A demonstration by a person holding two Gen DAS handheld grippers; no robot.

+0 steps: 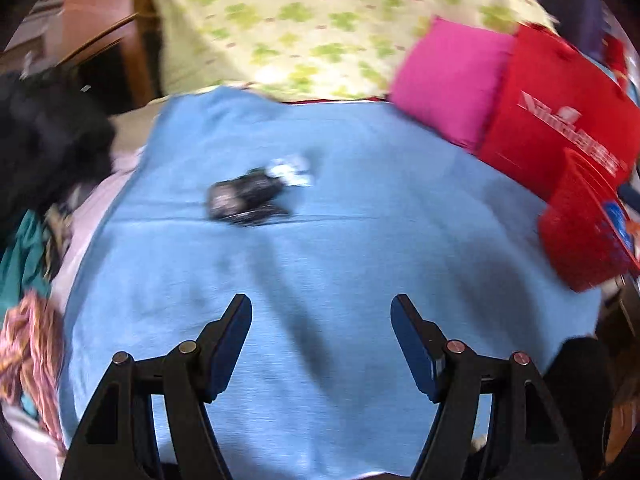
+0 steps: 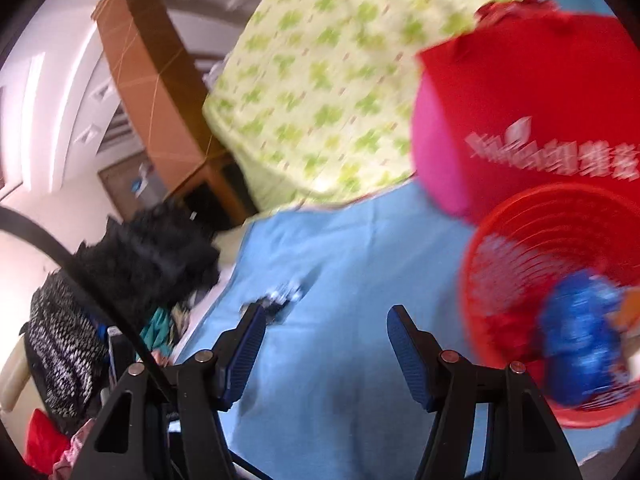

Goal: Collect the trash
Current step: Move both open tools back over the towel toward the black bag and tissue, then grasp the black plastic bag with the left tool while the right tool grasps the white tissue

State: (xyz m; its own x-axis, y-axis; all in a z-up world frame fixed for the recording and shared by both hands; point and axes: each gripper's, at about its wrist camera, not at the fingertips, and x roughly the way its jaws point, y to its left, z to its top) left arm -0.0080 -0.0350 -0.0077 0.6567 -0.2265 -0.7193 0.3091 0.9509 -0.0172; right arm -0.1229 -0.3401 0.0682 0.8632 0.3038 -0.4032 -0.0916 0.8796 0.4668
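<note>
A crumpled black wrapper point(image 1: 244, 198) with a white scrap point(image 1: 292, 170) beside it lies on the blue blanket point(image 1: 340, 264), ahead and left of my open, empty left gripper point(image 1: 321, 312). The red mesh basket point(image 1: 584, 228) stands at the right edge. In the right wrist view the same wrapper point(image 2: 280, 300) lies just beyond the left fingertip of my open, empty right gripper point(image 2: 326, 322). The red basket point(image 2: 560, 304) is close on the right and holds a blue wrapper point(image 2: 580, 332). Both views are blurred.
A green-patterned quilt point(image 1: 304, 24) is piled behind the blanket. A pink cushion point(image 1: 452, 80) and a red bag point(image 1: 560, 108) lean at the right. Black fluffy clothing point(image 1: 44, 140) and mixed clothes point(image 1: 28, 320) lie at the left. A wooden headboard point(image 2: 152, 76) stands behind.
</note>
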